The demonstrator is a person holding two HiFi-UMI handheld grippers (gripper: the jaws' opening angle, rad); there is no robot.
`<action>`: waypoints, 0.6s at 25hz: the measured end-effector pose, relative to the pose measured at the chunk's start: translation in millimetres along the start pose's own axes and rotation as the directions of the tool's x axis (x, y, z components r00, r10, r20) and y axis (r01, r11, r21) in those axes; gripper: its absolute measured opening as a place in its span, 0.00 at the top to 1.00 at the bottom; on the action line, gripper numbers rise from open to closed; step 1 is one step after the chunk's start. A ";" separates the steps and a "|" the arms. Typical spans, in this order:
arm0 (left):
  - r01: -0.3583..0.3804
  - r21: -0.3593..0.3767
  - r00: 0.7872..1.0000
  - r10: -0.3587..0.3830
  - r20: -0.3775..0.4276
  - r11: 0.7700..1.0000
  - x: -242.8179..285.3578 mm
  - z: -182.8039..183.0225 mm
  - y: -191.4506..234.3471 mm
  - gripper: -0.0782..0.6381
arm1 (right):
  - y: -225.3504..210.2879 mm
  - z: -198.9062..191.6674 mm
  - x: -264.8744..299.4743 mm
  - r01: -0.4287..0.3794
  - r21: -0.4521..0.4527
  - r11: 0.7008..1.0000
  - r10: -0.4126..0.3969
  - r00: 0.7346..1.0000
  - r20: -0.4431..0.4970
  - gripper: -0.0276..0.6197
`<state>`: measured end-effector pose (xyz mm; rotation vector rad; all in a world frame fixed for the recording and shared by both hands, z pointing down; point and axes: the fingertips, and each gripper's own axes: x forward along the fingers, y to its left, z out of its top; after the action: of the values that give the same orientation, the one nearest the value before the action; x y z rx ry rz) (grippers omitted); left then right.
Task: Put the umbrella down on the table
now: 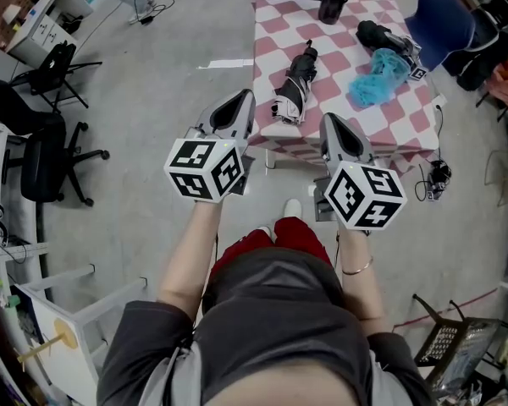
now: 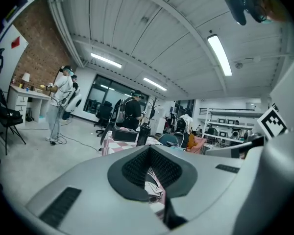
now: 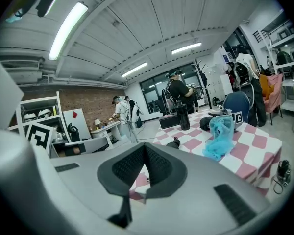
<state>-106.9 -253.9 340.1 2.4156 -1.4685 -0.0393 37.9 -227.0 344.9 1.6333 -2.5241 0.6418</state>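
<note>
- Umbrella is seen folded and lying on the checked table, close to the table's front left edge and apart from both grippers.
- Black chairs are lined along the far left in the head view. Bare grey floor is left open between them and the table.
- The left gripper is held before the table's front edge, its jaws pressed together with nothing held.
- The right gripper is held beside it, likewise closed and empty.
- A blue cloth is laid right of the umbrella, near the right edge.
- A standing person is shown only in the left gripper view.
- The tabletop is laid open in the right gripper view alone.
</note>
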 end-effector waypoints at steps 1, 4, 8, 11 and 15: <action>-0.001 0.008 1.000 0.001 0.004 1.000 -4.1 0.6 -0.4 0.87 | 1.3 -0.1 -2.5 0.000 -0.002 1.000 0.000 1.000 0.004 0.93; -0.003 0.020 1.000 0.003 0.014 1.000 -15.7 2.2 -0.3 0.87 | 6.6 -0.8 -9.7 0.001 -0.009 1.000 0.000 1.000 0.013 0.93; -0.007 0.025 1.000 0.006 0.027 1.000 -31.0 6.2 -0.6 0.87 | 16.3 -0.6 -19.4 -0.006 -0.027 1.000 0.006 1.000 0.022 0.93; -0.008 0.036 0.999 0.007 0.038 0.999 -40.5 9.2 -2.8 0.87 | 21.8 -0.4 -25.0 -0.011 -0.041 0.999 0.012 1.000 0.028 0.93; -0.010 0.044 0.999 0.008 0.049 0.999 -52.4 10.4 -5.3 0.87 | 27.7 -1.2 -32.2 -0.014 -0.047 0.999 0.015 0.999 0.036 0.93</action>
<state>-129.0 -208.7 321.5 2.4594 -1.5162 -0.0650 27.1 -189.2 328.5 1.6277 -2.5582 0.5552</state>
